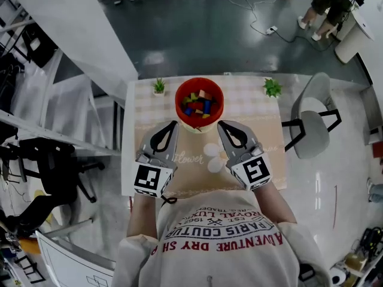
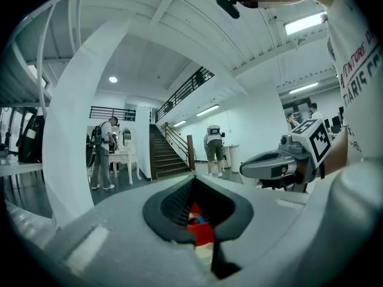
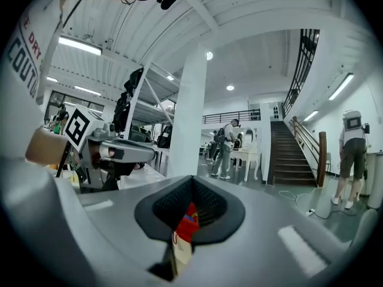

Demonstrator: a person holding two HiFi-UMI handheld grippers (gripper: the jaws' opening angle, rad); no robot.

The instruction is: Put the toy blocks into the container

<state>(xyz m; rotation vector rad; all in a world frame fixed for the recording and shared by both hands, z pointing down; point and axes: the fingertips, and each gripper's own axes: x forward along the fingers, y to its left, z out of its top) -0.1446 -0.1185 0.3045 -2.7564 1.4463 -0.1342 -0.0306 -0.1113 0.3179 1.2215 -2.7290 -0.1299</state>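
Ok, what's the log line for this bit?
left hand-held gripper: shut, empty | right hand-held gripper: shut, empty | toy blocks: in red container

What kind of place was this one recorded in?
Probably a large open hall used as a workspace: a staircase to a railed upper level, a polished floor with loose cables, and one small cloth-covered table.

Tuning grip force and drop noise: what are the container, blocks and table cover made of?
Container: probably plastic; even red, smooth, slight sheen on the rim.
Blocks: painted wood or plastic; solid flat colours, too small to tell which.
Table cover: looks like cloth or a printed mat; beige, checked at the far end, matt.
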